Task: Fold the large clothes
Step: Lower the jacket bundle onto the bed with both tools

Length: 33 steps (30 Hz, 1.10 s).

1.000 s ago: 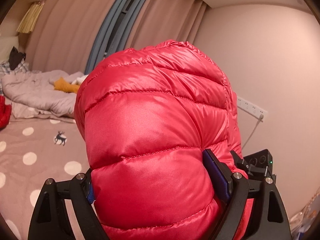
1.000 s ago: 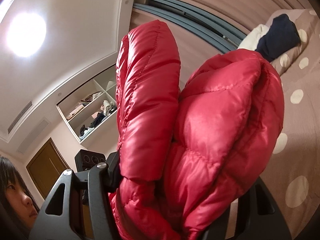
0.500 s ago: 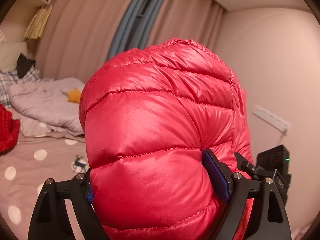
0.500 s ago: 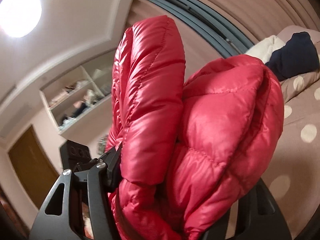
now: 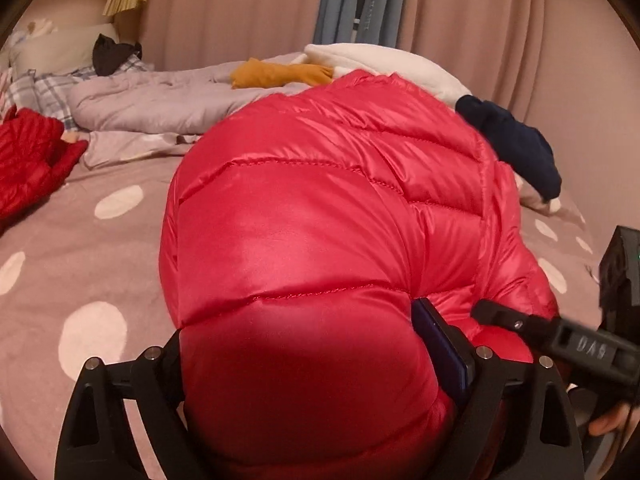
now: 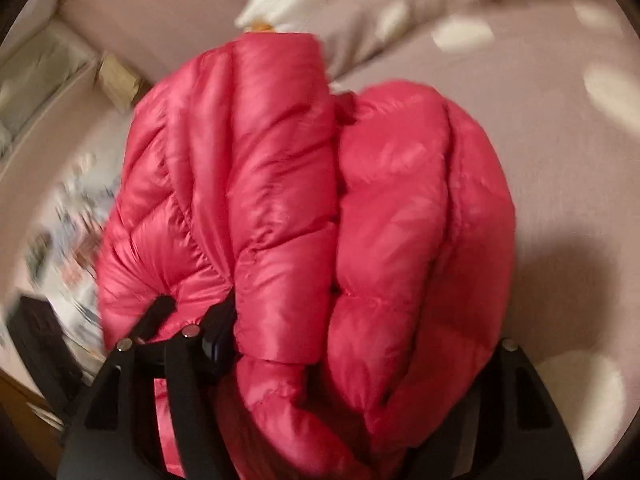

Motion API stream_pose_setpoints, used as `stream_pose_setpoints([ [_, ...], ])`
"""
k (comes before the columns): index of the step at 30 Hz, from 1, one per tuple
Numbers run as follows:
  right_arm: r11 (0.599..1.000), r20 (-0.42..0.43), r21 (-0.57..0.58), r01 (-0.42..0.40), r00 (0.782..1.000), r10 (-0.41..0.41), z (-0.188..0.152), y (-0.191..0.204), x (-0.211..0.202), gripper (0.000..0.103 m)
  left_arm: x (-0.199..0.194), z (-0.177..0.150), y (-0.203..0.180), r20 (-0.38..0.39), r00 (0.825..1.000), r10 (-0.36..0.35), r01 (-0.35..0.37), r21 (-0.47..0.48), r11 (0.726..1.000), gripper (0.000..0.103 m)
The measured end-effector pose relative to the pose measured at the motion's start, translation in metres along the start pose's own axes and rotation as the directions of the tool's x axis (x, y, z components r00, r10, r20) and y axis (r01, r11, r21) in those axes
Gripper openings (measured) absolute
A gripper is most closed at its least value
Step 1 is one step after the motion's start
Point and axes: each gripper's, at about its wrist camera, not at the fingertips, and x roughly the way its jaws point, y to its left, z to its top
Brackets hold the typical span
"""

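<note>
1. Jaws of the left gripper (image 5: 320, 364) are clamped on a thick quilted bulge of the red down jacket (image 5: 320, 248), which fills the space between them and swells up over most of the left wrist view.
2. Jaws of the right gripper (image 6: 360, 344) are likewise pressed onto a bunched fold of the same jacket (image 6: 304, 220); two puffy lobes rise from between them, one a rolled tube, the other a rounded mass.
3. The jacket is held above the bed (image 5: 80, 256), whose mauve cover has pale polka dots, rather than lying spread on it.
4. At the right edge of the left wrist view the right gripper's black body shows just beside the jacket.
5. On the bed's far side lie a rumpled lilac duvet (image 5: 152, 100), a mustard-yellow garment (image 5: 280, 74), a white garment (image 5: 384, 64) and a navy garment (image 5: 516, 144).
6. Near the bed's left edge sits a second red quilted piece (image 5: 28, 160).
7. Beige curtains (image 5: 240, 8) hang behind the bed.
8. The right wrist view is motion-blurred, so its background is hard to read.
</note>
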Motion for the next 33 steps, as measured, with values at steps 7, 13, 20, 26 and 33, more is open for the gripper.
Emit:
stream_pose_setpoints([
  [7,0.997,0.011,-0.03,0.073,0.997,-0.073,-0.001,0.005,-0.001,0.067,-0.011,0.003,-0.008,0.027,0.999,0.03,-0.031,0.012,0.999,0.094],
  [13,0.992,0.033,-0.068,0.104,0.994,-0.102,-0.005,0.025,-0.002,0.071,-0.029,0.0,-0.007,0.005,1.0,0.01,-0.01,-0.041,0.999,0.094],
  [20,0.991,0.07,-0.063,0.117,0.991,-0.113,-0.01,0.026,-0.003,0.074,-0.069,0.01,-0.024,0.077,0.983,0.165,-0.169,0.04,0.985,0.093],
  [26,0.99,0.103,-0.062,0.126,0.988,-0.119,-0.019,0.027,-0.007,0.076,-0.078,-0.003,-0.029,0.114,0.971,0.211,-0.221,0.085,0.972,0.084],
  [33,0.992,0.115,-0.058,0.116,0.987,-0.109,-0.024,0.026,-0.011,0.08,-0.065,-0.015,0.008,0.039,0.996,0.083,-0.079,-0.093,0.993,0.085],
])
